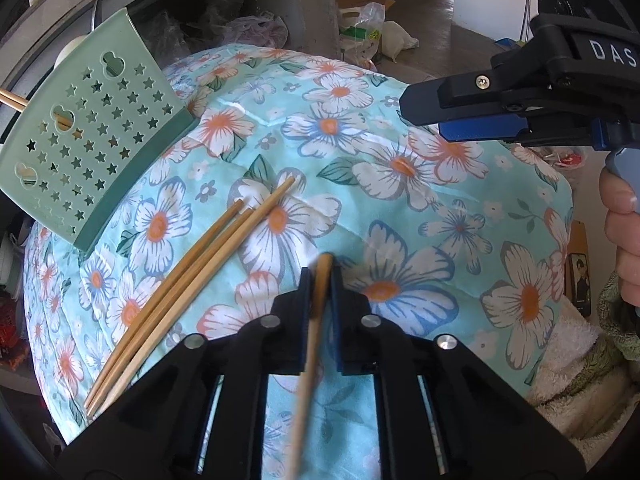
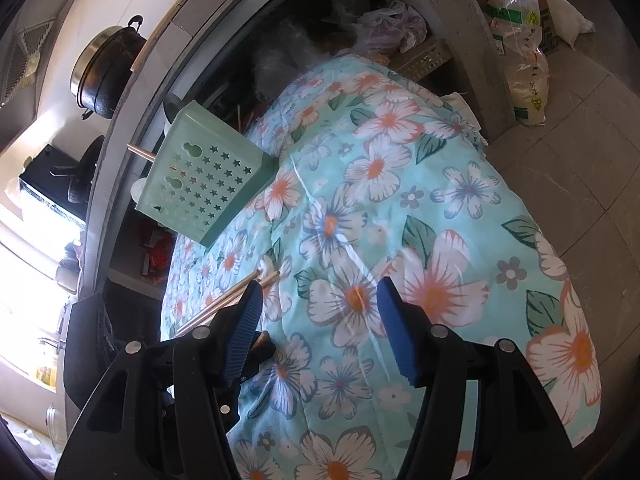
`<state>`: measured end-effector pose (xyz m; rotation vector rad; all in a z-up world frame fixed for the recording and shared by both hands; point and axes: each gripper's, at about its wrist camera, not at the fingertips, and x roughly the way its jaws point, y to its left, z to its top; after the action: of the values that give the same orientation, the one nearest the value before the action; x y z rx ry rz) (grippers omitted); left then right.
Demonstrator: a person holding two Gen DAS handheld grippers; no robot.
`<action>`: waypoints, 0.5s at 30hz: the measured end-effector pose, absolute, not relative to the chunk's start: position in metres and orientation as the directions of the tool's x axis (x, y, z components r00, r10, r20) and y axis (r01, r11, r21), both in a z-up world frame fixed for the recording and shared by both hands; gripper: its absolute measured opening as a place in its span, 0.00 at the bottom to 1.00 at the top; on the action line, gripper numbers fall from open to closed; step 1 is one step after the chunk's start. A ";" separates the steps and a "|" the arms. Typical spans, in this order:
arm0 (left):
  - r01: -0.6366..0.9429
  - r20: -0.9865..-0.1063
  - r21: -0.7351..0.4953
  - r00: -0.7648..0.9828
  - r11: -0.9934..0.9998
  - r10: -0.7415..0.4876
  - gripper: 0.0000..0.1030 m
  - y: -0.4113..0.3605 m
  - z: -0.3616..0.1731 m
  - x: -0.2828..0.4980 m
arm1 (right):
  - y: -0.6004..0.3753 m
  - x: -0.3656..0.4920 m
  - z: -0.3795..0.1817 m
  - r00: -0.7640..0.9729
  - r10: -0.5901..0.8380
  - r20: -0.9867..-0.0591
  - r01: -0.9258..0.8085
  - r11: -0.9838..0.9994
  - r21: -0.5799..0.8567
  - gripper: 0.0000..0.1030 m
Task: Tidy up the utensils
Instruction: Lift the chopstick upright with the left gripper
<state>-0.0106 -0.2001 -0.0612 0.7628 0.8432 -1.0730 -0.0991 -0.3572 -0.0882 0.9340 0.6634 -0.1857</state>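
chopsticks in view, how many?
5, maybe more hidden. One clamped in the left tongs, three loose on the floral cloth, one poking out of the green holder.

1. The chopstick (image 1: 316,320) pinched in the left gripper (image 1: 320,276) blurs toward the lower edge of the left wrist view, its far end cut off.
2. A second stick (image 1: 16,101) juts from behind the green holder (image 1: 92,132); the perforated panel hides most of its length.
3. In the right wrist view, the right gripper's blue pad (image 2: 244,332) covers the near ends of the loose chopsticks (image 2: 228,296).
4. A hand (image 1: 624,240) is cropped by the right edge.
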 end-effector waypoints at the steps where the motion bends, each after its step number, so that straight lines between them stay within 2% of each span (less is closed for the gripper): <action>1: 0.947 -0.870 0.118 0.243 0.298 -0.429 0.05 -0.199 -0.060 -0.011 | -0.357 -0.099 -0.088 0.789 0.131 -0.600 0.421 0.594 0.685 0.57; 7: 0.940 -0.844 0.136 0.276 0.313 -0.460 0.05 -0.192 -0.047 -0.014 | -0.357 -0.101 -0.085 0.798 0.135 -0.588 0.413 0.588 0.695 0.57; 15: 0.916 -0.797 0.092 0.303 0.392 -0.523 0.05 -0.171 -0.019 -0.005 | -0.353 -0.103 -0.079 0.810 0.153 -0.566 0.391 0.579 0.716 0.56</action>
<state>-0.0054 -0.1706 -0.0190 0.6109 0.7633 -1.0354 -0.1026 -0.3532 -0.0794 0.9601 0.6354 -0.1506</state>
